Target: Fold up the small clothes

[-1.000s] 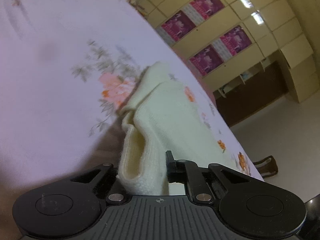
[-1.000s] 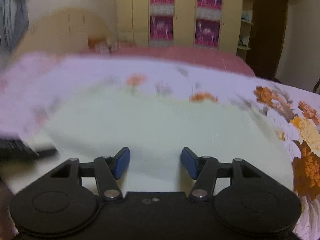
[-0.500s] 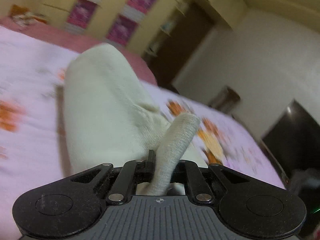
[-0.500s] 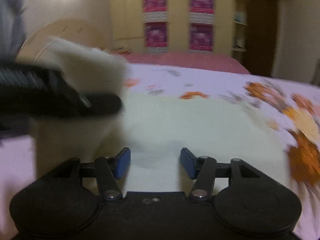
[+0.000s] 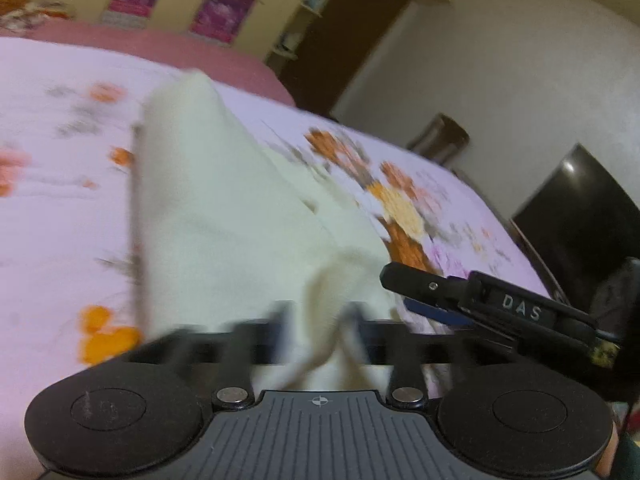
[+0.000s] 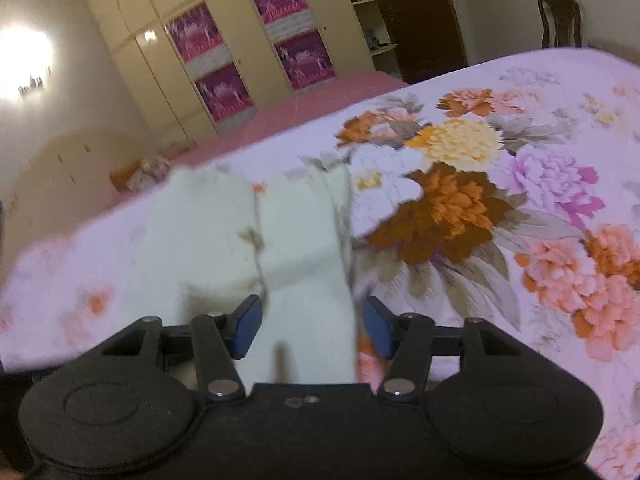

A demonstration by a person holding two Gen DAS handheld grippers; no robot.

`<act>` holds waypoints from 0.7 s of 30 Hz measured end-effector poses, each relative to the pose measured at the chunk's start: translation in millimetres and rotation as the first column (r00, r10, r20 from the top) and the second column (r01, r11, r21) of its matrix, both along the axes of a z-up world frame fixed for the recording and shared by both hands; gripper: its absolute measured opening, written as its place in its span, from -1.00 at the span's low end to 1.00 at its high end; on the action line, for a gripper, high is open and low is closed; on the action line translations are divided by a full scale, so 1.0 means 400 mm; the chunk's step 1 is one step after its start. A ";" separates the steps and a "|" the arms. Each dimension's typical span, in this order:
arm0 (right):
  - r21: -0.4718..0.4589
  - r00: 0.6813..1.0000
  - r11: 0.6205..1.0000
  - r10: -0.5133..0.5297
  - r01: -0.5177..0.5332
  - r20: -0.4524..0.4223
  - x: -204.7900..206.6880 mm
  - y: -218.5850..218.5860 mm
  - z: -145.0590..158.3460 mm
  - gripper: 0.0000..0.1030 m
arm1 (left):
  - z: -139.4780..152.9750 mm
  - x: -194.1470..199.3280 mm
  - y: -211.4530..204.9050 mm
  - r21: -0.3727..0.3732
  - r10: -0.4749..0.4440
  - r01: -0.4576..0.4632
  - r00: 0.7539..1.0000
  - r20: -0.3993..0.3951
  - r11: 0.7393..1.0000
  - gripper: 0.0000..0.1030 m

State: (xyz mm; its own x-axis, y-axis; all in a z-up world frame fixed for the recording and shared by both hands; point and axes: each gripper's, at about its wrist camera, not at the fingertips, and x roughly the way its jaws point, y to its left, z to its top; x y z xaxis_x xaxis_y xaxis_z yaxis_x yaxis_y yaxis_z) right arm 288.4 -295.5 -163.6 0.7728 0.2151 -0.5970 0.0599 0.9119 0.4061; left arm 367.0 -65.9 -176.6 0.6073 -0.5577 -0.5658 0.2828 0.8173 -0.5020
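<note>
- On the left, the cream knitted garment (image 5: 224, 216) is seen lying on the flowered bed sheet (image 5: 52, 216), stretched from about 11 o'clock down to 6 o'clock in the left wrist view.
- A raised flap of the garment is seen between the fingers of the left tongs (image 5: 320, 332); the picture is smeared there, so it cannot be told whether the cloth is clamped or has been let go.
- At 3 o'clock in the same view, the right tongs (image 5: 436, 300) are seen from the side, just beside the garment's near corner.
- In the right wrist view, the garment (image 6: 248, 240) is shown on the sheet (image 6: 500, 208) from 10 o'clock to 6 o'clock, with one layer laid over another and a seam or gap running down between two panels.
- The right tongs (image 6: 312, 328) are spread apart, nothing is gripped, and the garment's near edge lies under the gap between the fingers.
- One fold is judged to be laid or nearly laid; the stacked layers suggest that.
- The edges look uneven and one flap is not yet flat, so the fold is judged unfinished.
- A further fold and a smoothing pass are judged to be left.
- No other clothes are shown in either view.
</note>
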 end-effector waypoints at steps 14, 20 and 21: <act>0.143 0.988 0.982 0.138 -0.127 -0.074 0.256 0.085 -0.060 0.27 | -0.048 0.142 0.135 0.142 0.247 -0.248 0.969 0.021 0.958 0.77; 0.138 0.968 0.962 0.245 -0.235 -0.060 0.236 0.113 -0.029 0.02 | -0.087 0.164 0.101 0.142 0.241 -0.237 0.970 -0.012 0.961 0.77; 0.148 0.964 0.957 0.259 -0.248 -0.057 0.236 0.115 -0.027 0.02 | -0.089 0.163 0.097 0.148 0.239 -0.235 0.971 -0.007 0.961 0.77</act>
State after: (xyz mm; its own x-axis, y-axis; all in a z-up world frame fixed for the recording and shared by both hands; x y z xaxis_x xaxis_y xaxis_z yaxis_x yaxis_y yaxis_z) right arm 382.8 -249.4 -174.5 0.6363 0.4829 -0.6016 -0.1311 0.8362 0.5326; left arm 432.3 -27.2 -212.0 0.6971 -0.3105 -0.6462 0.0614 0.9239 -0.3777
